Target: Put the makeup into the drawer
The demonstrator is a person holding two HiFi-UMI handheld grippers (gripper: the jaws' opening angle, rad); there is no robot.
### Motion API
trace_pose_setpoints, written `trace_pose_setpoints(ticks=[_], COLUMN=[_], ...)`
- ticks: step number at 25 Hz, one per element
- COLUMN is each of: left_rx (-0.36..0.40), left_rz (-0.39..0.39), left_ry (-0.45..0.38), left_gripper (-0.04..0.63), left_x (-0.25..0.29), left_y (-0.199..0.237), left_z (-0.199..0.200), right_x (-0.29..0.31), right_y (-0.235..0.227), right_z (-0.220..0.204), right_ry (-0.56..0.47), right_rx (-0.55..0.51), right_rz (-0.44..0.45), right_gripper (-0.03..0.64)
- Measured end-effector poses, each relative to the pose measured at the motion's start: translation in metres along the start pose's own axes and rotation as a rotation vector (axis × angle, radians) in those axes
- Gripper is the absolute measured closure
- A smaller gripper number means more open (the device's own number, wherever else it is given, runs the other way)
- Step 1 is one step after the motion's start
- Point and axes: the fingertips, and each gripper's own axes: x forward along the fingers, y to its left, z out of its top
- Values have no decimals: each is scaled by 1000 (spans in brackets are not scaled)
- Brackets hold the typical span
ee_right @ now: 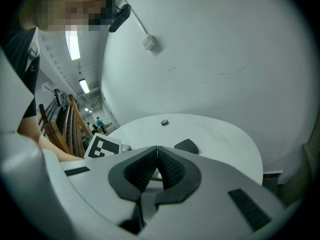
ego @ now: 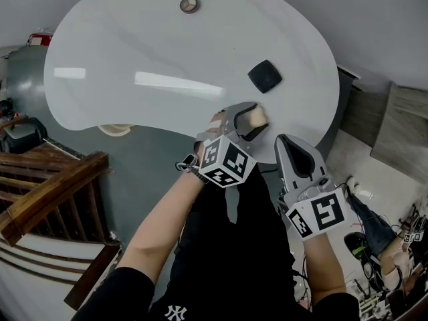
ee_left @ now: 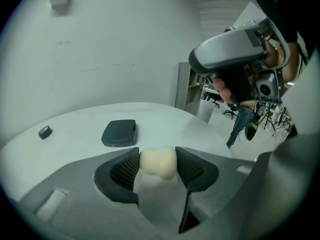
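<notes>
My left gripper (ego: 253, 122) is shut on a cream, egg-shaped makeup sponge (ego: 257, 116) and holds it over the near edge of the white table (ego: 134, 52). In the left gripper view both pads press the sponge (ee_left: 158, 163) from the sides. A dark square compact (ego: 265, 76) lies on the table just beyond it, also visible as the compact (ee_left: 119, 133). A small round container (ego: 189, 5) sits at the far edge. My right gripper (ego: 287, 142) hangs to the right of the left one, off the table's edge, shut with nothing in it; its pads (ee_right: 170, 169) meet. No drawer is in view.
A wooden stair railing (ego: 47, 192) runs at the lower left, below the table. A pale rounded part (ego: 115, 130) shows under the table's near rim. Cables and gear (ego: 384, 273) lie on the floor at the lower right. A white wall (ee_left: 115, 44) stands behind the table.
</notes>
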Motion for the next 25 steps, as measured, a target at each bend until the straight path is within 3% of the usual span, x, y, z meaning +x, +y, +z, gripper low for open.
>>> trace_pose_setpoints(ticks=[15, 25], left_rx=[-107, -189], left_rz=[79, 224], left_ry=[-104, -160], left_gripper=[362, 362], left_x=[-84, -161], left_y=[16, 47], left_z=[35, 43], right_x=[16, 40], right_y=[54, 111], right_z=[62, 92], right_ry=[-47, -55], right_rx=[-94, -174], right_rz=[98, 227], right_gripper=[601, 601])
